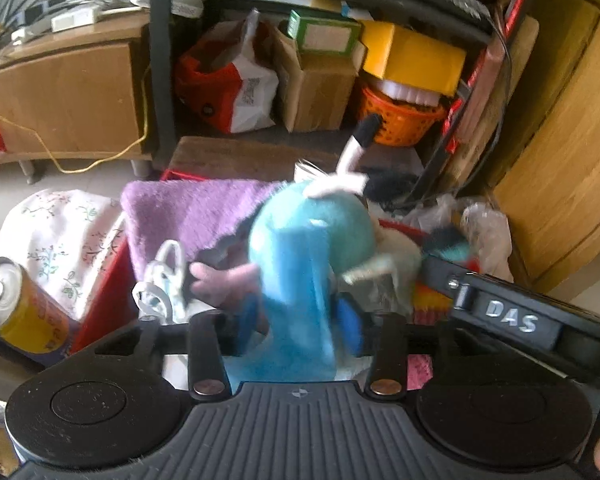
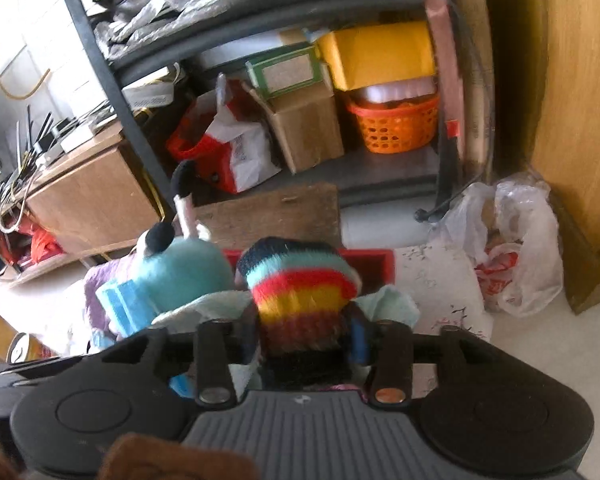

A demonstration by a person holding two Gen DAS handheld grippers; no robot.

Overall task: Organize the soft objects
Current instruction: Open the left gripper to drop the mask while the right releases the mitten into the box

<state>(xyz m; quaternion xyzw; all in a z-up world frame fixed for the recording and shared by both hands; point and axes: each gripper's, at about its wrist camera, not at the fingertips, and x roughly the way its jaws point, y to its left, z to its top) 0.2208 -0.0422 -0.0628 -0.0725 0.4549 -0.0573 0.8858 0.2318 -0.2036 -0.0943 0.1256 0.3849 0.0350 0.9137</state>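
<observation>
My left gripper (image 1: 296, 320) is shut on a blue plush toy (image 1: 308, 248) and holds it upright above a red box (image 1: 104, 304); the toy hides most of the blue fingers. The toy also shows in the right wrist view (image 2: 180, 272), with a black-tipped ear. My right gripper (image 2: 308, 340) is shut on a rainbow-striped knitted sock (image 2: 300, 280), held over the red box rim (image 2: 364, 264). A purple towel (image 1: 188, 216) drapes over the box. The right gripper's body crosses the left wrist view at the right.
A yellow drink can (image 1: 24, 312) lies at the left on a floral cloth (image 1: 68, 232). Behind stands a black shelf with a cardboard box (image 1: 316, 88), a yellow box (image 1: 412, 56) and an orange basket (image 2: 396, 124). Plastic bags (image 2: 508, 256) lie by a wooden cabinet (image 2: 572, 120).
</observation>
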